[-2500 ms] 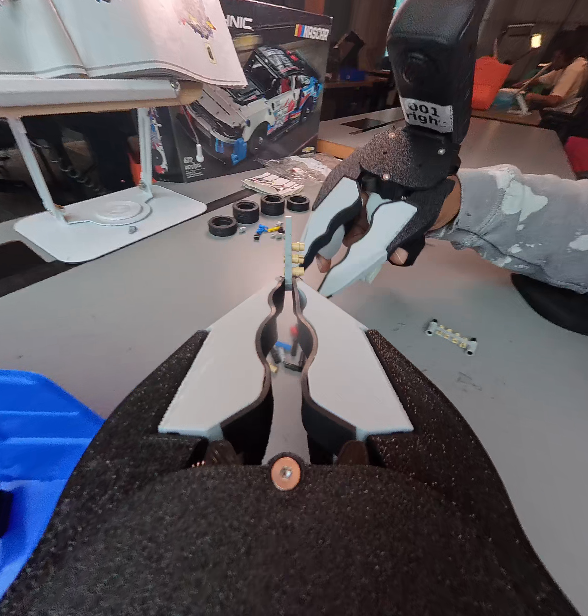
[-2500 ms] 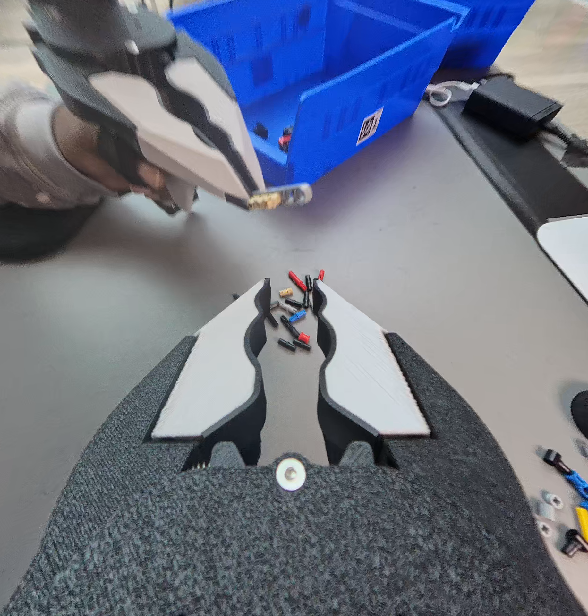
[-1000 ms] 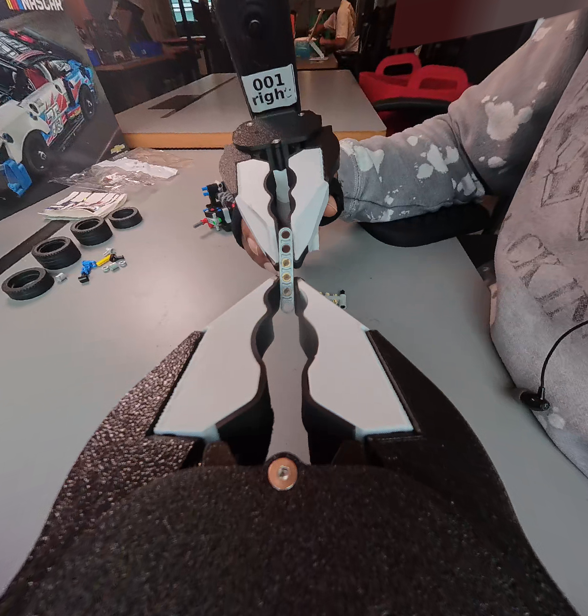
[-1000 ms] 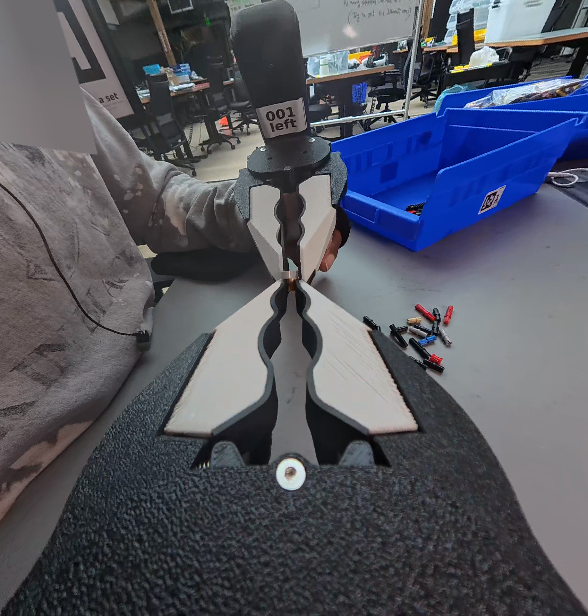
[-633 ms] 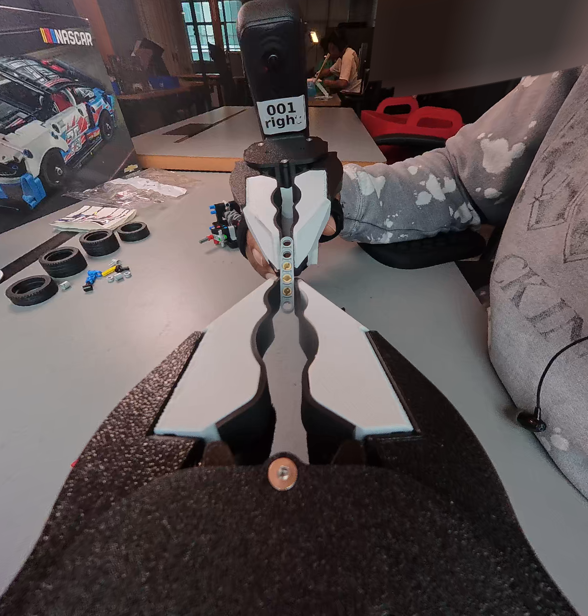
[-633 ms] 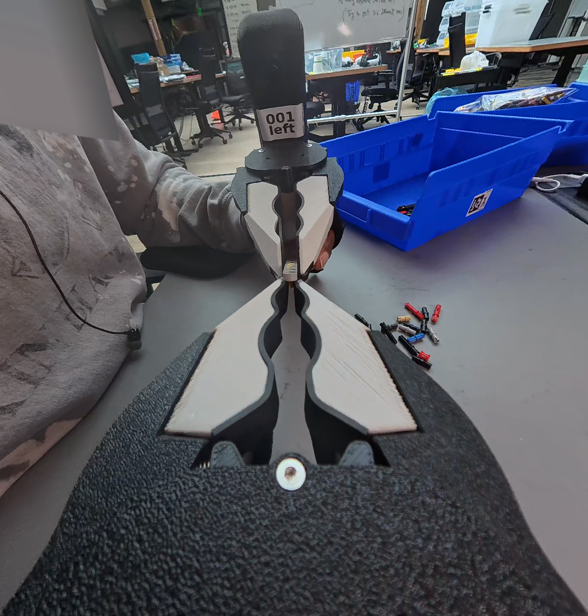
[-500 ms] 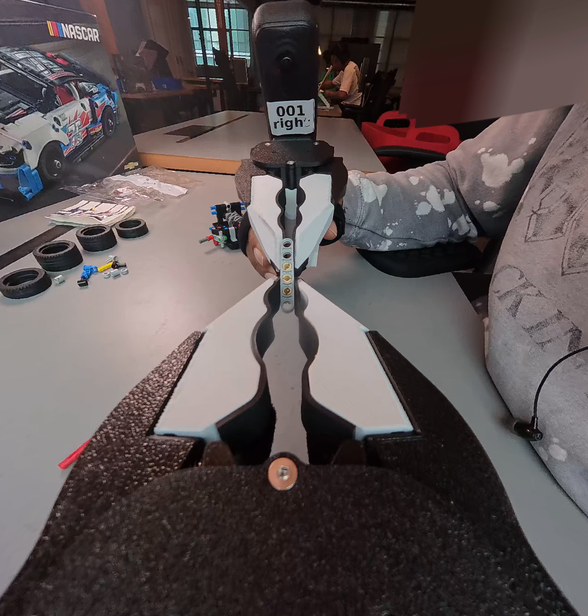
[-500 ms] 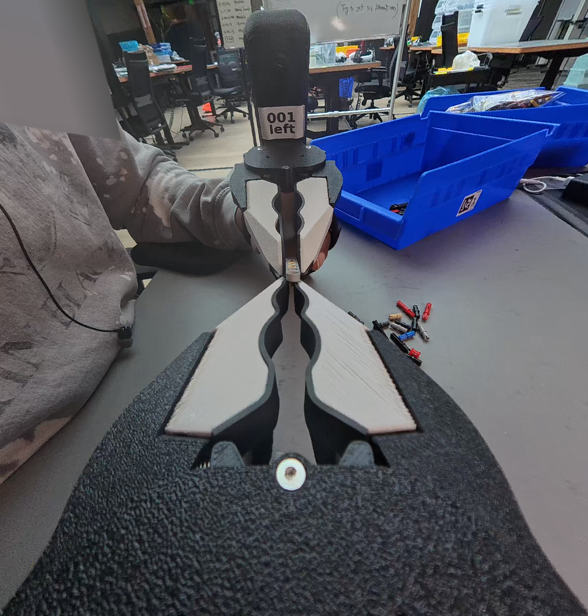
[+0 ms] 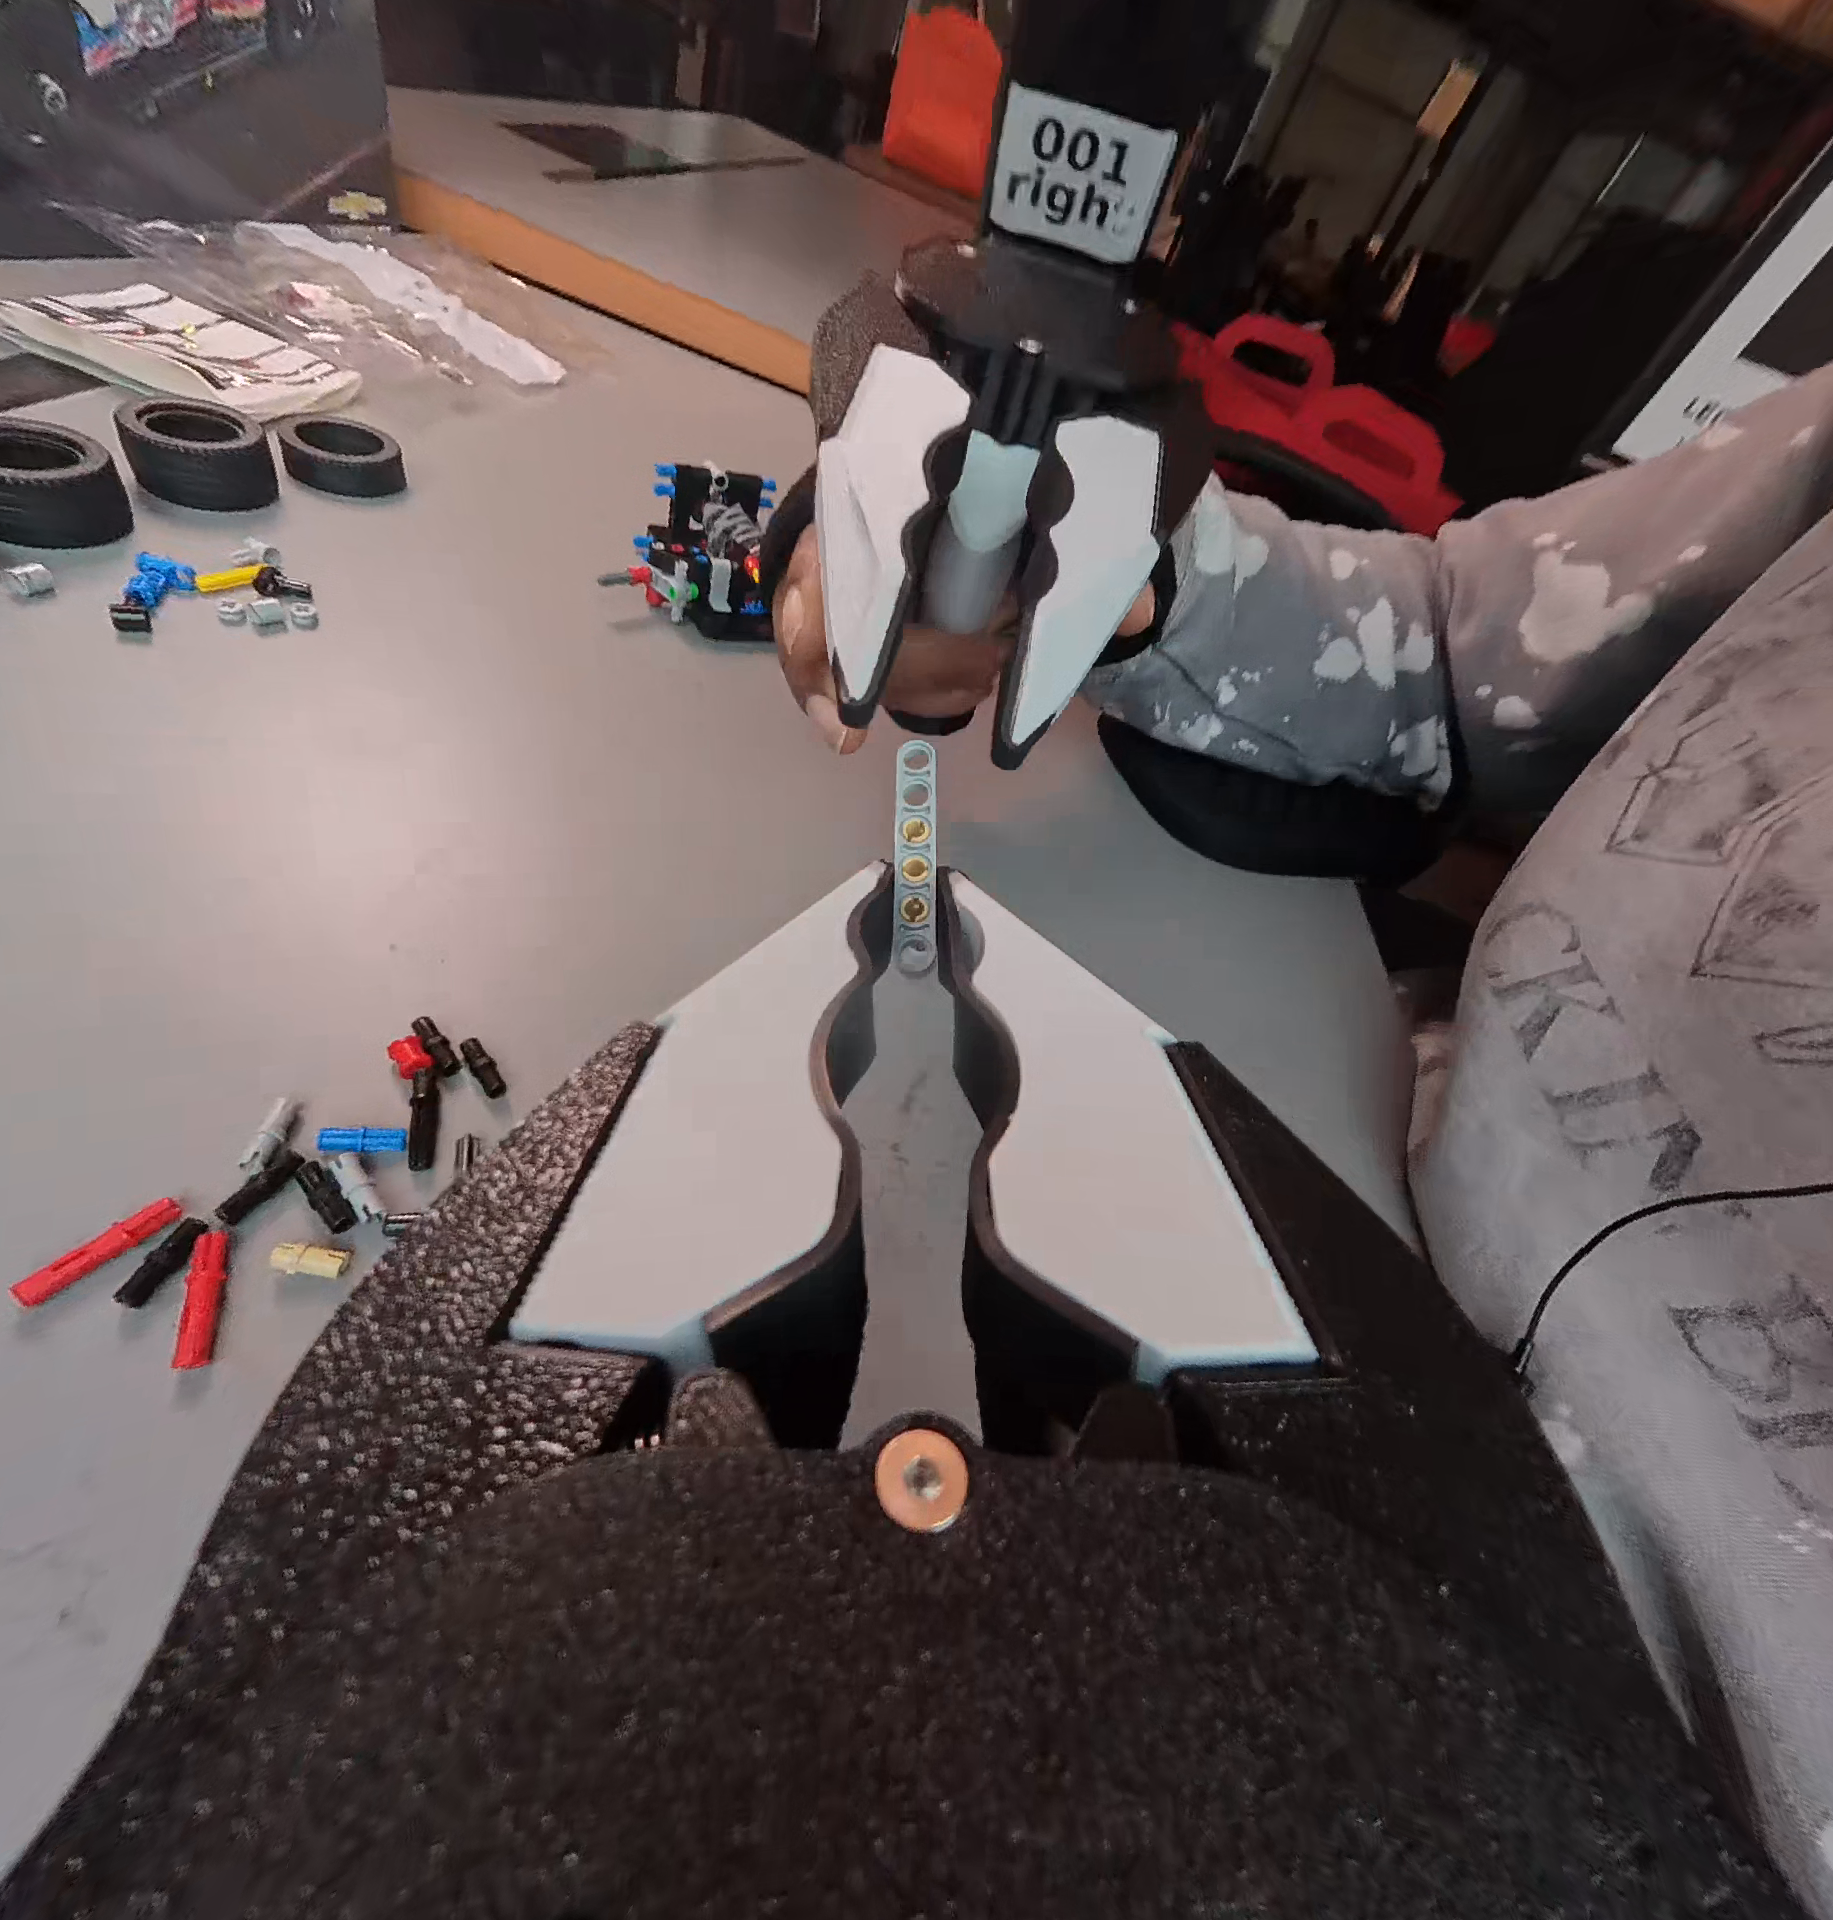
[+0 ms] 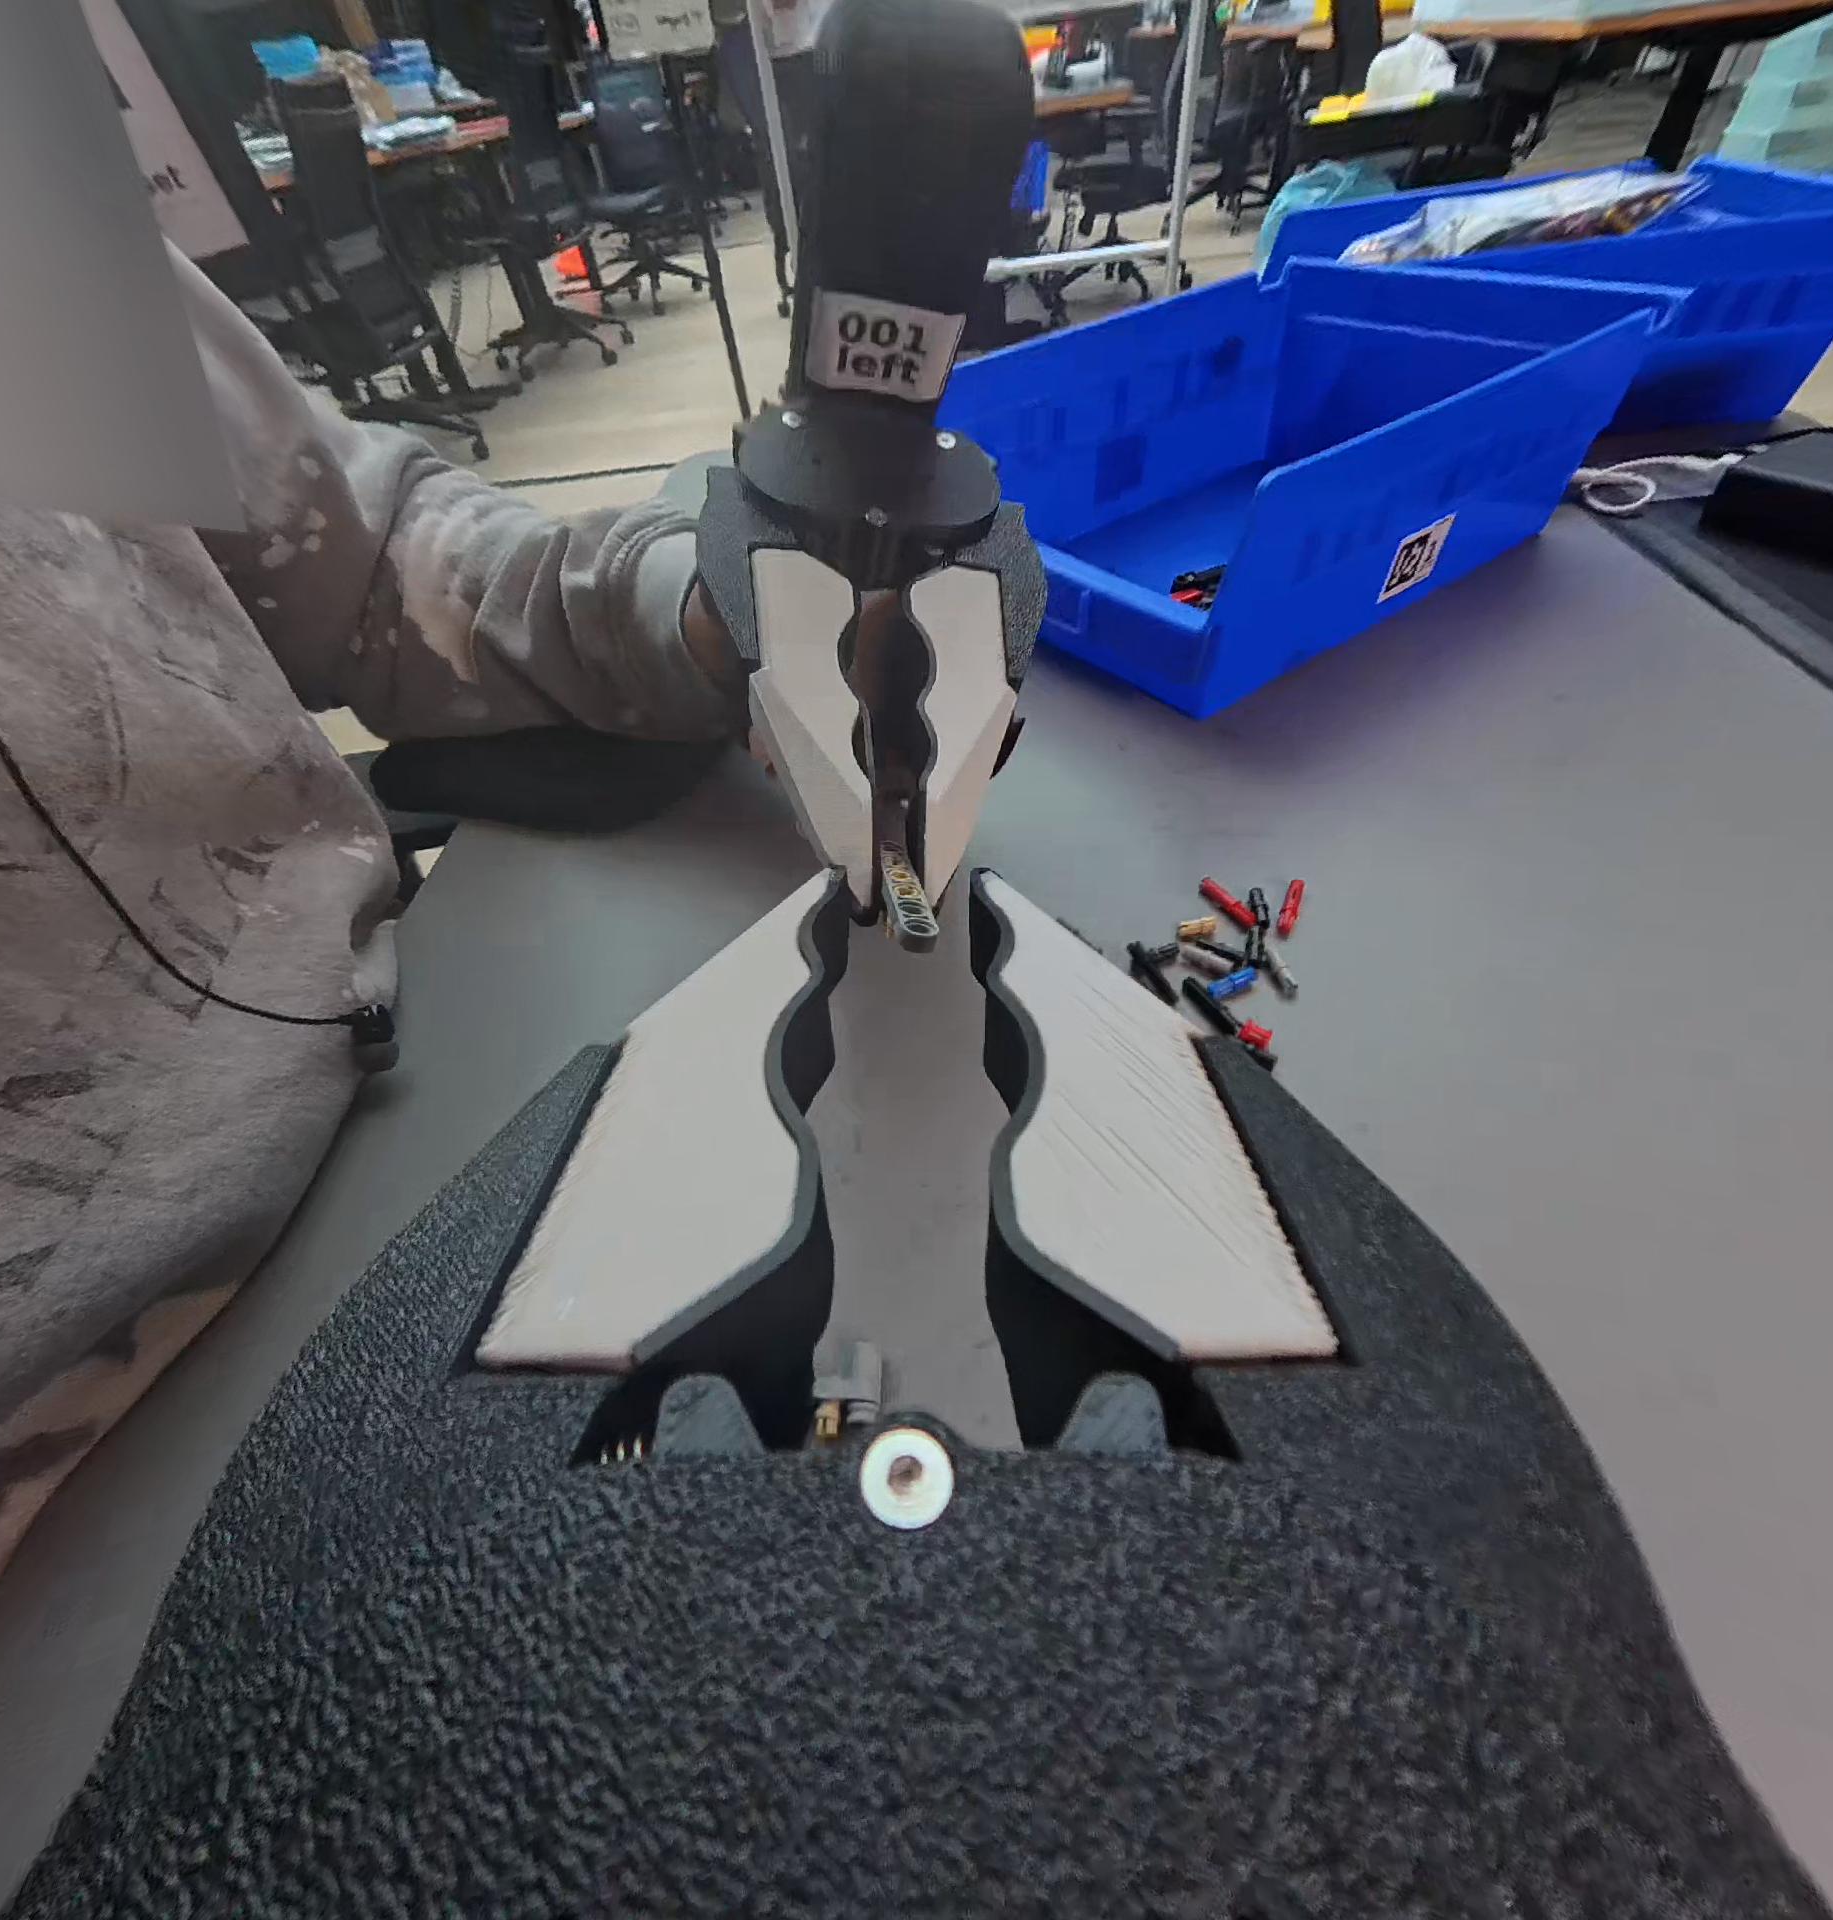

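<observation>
Grey beam [image 9: 914,852], tan pins, blue bin [image 10: 1411,457]

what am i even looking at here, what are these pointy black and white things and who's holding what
They are two hand-held grippers, each with two fingers and a camera looking along them; a person holds one in each hand. The left view shows the left gripper shut on a thin grey beam with holes. The right gripper faces it, open, its tips just off the beam's far end. On the grey table lie small coloured pins, black tyres and a small part-built model. The right view shows a blue bin.
</observation>
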